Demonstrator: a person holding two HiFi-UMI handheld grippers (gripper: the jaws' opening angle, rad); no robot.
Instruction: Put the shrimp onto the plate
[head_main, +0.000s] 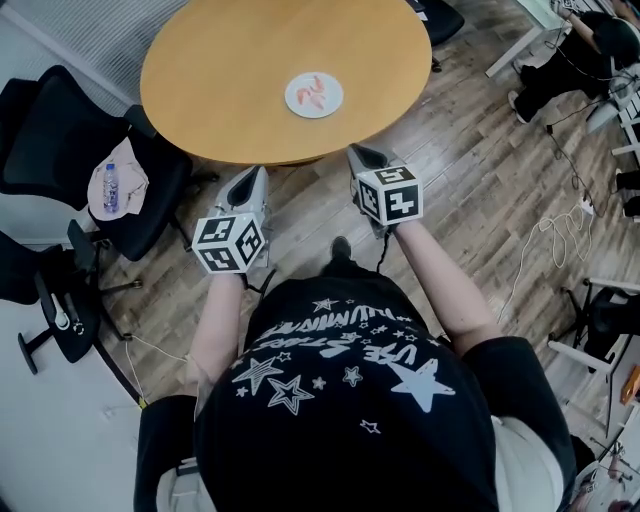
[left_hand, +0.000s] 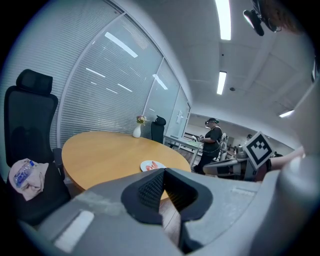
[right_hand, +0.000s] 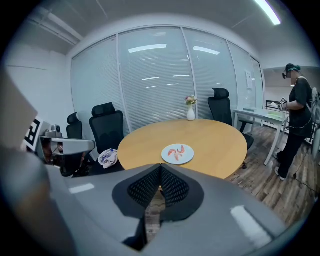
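The shrimp (head_main: 313, 90) lay as a few pink pieces on the white plate (head_main: 334, 104), so by the look of it the job was done, nothing left loose on the desk (head_main: 220, 70). The plate sat towards the near side of the round top, a little right of its middle, with bare wood all round it. The pieces were too small to read a long axis with any confidence. Out from there, both tools hung short of the near edge, over the floor and not over the desk. The right hand-held gripper (head_main: 361, 156) was the closer one, with the plate far of it and slightly left. The left hand-held gripper (head_main: 251, 176) sat further off, with the plate far and to its right. So the plate fell between the two lines of reach. From each tool's own camera the shrimp (right_hand: 176, 151) showed almost dead ahead beyond the jaw tips. Right hand-held gripper (right_hand: 160, 171): ribbed pads pressed together, nothing between them. Left hand-held gripper (left_hand: 164, 173): same story, jaws closed and empty. Any further reach would have gone forward over the rim, and the right side had the shorter trip.
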